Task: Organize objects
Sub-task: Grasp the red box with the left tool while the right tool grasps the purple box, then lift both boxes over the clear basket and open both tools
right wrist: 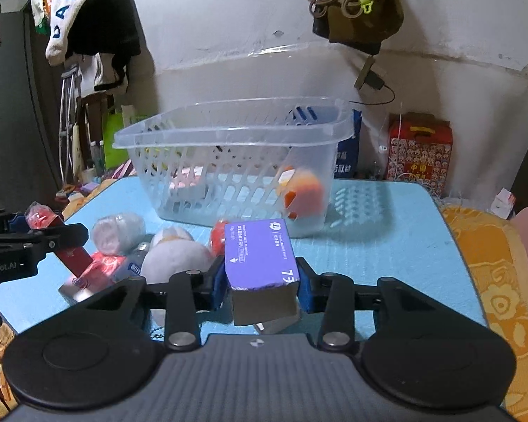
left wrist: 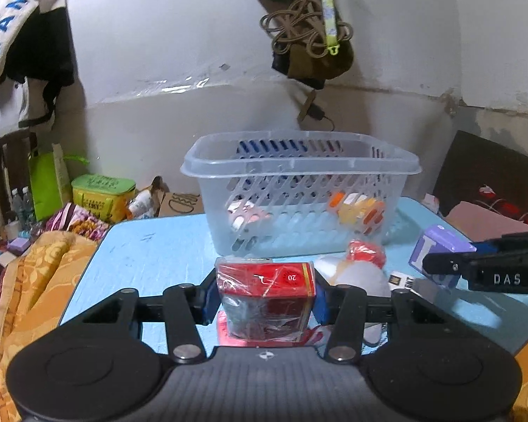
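My left gripper [left wrist: 265,302] is shut on a red cigarette pack [left wrist: 266,292] wrapped in clear film, held above the light-blue table [left wrist: 151,256] in front of a clear plastic basket [left wrist: 299,190]. My right gripper [right wrist: 262,286] is shut on a purple box [right wrist: 260,256], also in front of the basket [right wrist: 228,161]. The basket holds an orange-and-white object [right wrist: 304,190] and a pink one [right wrist: 186,184]. The purple box [left wrist: 440,249] and right gripper show at the right of the left wrist view. The red pack [right wrist: 70,246] and left gripper show at the left of the right wrist view.
On the table lie a white plush toy [right wrist: 176,256] with a red part, a wrapped pale roll [right wrist: 118,234], a red packet [right wrist: 102,269] and a small battery-like item [right wrist: 133,263]. An orange patterned cloth [right wrist: 492,281] surrounds the table. Bags hang on the wall behind.
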`<state>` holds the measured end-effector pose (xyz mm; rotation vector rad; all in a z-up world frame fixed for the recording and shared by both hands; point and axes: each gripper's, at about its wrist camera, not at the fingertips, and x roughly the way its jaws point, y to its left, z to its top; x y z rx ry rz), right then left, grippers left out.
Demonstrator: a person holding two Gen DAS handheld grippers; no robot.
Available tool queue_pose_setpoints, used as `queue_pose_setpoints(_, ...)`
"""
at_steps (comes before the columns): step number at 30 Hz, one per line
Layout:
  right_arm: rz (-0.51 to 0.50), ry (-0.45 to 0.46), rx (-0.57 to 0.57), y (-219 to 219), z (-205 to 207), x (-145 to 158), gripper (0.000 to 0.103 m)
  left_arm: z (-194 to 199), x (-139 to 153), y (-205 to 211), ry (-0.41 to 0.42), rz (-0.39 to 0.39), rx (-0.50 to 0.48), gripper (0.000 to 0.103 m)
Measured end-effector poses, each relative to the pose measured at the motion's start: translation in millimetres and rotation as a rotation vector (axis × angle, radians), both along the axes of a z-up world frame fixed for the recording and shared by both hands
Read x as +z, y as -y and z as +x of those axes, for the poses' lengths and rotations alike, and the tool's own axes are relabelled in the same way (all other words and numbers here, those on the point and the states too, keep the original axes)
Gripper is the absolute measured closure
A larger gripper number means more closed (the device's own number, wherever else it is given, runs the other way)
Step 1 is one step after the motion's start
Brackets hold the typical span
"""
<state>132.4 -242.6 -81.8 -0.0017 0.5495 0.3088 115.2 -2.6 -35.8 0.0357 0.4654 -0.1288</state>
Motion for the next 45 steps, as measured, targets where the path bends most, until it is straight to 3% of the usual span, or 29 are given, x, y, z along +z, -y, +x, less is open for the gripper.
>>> queue_pose_setpoints(8, 0.029, -0.001, -0.017, 13.5, 0.3, 1.1, 0.060, -2.5, 5.0, -0.7, 0.028, -0.019, -0.004, 0.050)
queue_pose_setpoints(18, 0.135, 0.045, 0.053, 25.5, -12.4, 18.3, 0.060, -5.7, 7.8, -9.2, 0.054, -0.048, -0.031, 0.050)
queue_pose_setpoints(27, 0.167, 0.041, 0.090, 30.0, -11.5, 18.6, 0.060, -2.3, 10.4, -20.6, 0.058, -0.111, -0.052, 0.050)
queue_pose_setpoints(31, 0.162, 0.091, 0.089, 25.6, -7.0, 33.7, 0.060, -0.4, 15.9, -23.2, 0.073, -0.153, -0.062, 0.050)
queue_pose_setpoints(34, 0.113, 0.181, 0.063, 8.2, 14.8, 66.6, 0.060, 25.2, 39.9, -22.6, 0.076, -0.235, -0.065, 0.050)
queue_pose_setpoints(37, 0.089, 0.247, 0.064, -9.8, 48.8, 92.9, 0.059, 64.2, 68.6, -11.6, 0.082, -0.252, -0.052, 0.050)
queue_pose_setpoints(39, 0.044, 0.212, 0.060, -21.4, 81.3, 98.8, 0.059, 92.5, 82.7, -4.6, 0.084, -0.258, -0.031, 0.050)
queue_pose_setpoints(42, 0.113, 0.141, 0.041, -19.5, 119.3, 86.4, 0.059, 135.8, 82.5, 3.6, 0.045, -0.236, -0.002, 0.050)
queue_pose_setpoints(45, 0.118, 0.099, 0.056, -19.4, 136.5, 64.0, 0.059, 166.0, 62.9, -6.3, -0.021, -0.325, 0.023, 0.050)
